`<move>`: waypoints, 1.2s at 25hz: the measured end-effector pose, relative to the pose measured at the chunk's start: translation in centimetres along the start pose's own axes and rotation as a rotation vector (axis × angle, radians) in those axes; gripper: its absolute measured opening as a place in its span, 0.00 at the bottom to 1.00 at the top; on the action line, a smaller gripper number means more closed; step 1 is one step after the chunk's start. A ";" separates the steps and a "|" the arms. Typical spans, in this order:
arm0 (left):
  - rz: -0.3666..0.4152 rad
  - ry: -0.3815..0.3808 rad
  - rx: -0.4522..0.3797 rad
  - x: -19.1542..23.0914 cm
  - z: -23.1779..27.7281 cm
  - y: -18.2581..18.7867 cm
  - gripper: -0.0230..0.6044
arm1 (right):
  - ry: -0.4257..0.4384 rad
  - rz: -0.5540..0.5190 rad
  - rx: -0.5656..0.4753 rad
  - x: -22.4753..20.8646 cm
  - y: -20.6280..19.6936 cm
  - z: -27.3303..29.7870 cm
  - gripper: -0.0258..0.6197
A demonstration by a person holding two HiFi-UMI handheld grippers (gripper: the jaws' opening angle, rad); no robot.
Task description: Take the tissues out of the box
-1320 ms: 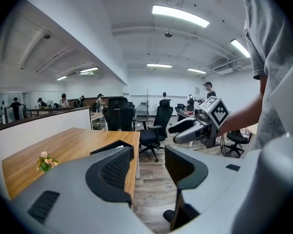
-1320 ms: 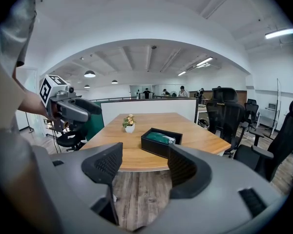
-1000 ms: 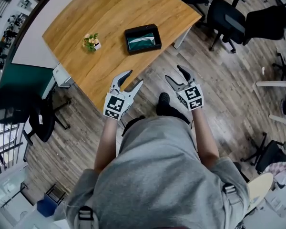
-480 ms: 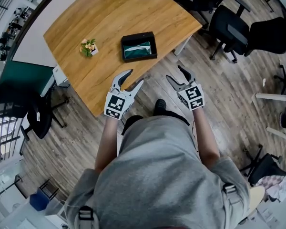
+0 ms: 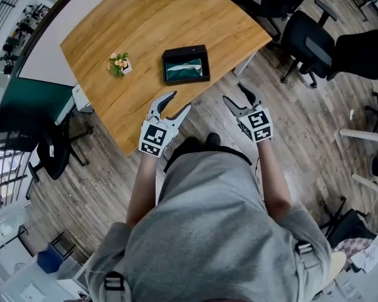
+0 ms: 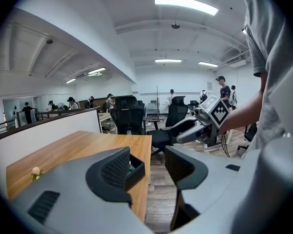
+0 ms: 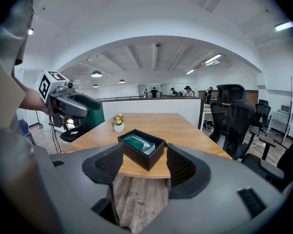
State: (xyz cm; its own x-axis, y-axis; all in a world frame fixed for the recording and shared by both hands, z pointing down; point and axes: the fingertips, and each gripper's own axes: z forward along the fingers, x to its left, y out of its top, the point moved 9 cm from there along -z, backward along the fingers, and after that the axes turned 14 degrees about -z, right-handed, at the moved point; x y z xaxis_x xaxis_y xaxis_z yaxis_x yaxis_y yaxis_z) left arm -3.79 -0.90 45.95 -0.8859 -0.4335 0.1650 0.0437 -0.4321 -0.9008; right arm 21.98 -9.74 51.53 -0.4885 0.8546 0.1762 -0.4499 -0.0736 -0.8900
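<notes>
A green pack of tissues (image 5: pixel 186 72) lies inside an open black box (image 5: pixel 184 49) near the wooden surface's (image 5: pixel 145 17) front edge. It looks soft and light, best pinched along its top. The left tongs (image 5: pixel 178 102) and right tongs (image 5: pixel 234 94) hang spread and empty, short of the box. A potted flower (image 5: pixel 118 62) stands well aside, out of the way.

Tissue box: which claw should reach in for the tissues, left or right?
Probably the right claw. Its view shows the black box squarely between its open jaws, green tissue pack showing. The left claw, also open, has the box half hidden behind one jaw.
</notes>
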 end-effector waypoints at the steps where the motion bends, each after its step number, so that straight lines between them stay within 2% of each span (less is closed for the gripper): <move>1: -0.006 0.004 0.001 0.3 0.1 0.1 0.42 | 0.002 -0.004 0.000 -0.1 0.1 0.3 0.49; 10: -0.019 -0.005 -0.001 4.0 2.1 0.4 0.42 | 0.000 -0.028 0.036 -1.8 0.7 3.3 0.48; 18: -0.022 -0.035 -0.001 9.1 4.7 2.0 0.42 | -0.015 -0.036 0.072 -4.1 2.4 7.1 0.48; 30: -0.008 -0.132 0.064 13.8 8.4 1.4 0.42 | -0.068 -0.006 0.145 -4.9 2.5 8.7 0.48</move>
State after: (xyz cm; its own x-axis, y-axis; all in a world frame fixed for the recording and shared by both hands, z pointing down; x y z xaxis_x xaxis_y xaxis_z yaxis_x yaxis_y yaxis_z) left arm -12.07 -14.11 50.31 -0.8184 -0.5280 0.2270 0.0702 -0.4838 -0.8724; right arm 16.72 -18.55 52.13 -0.5325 0.8190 0.2135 -0.5535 -0.1461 -0.8200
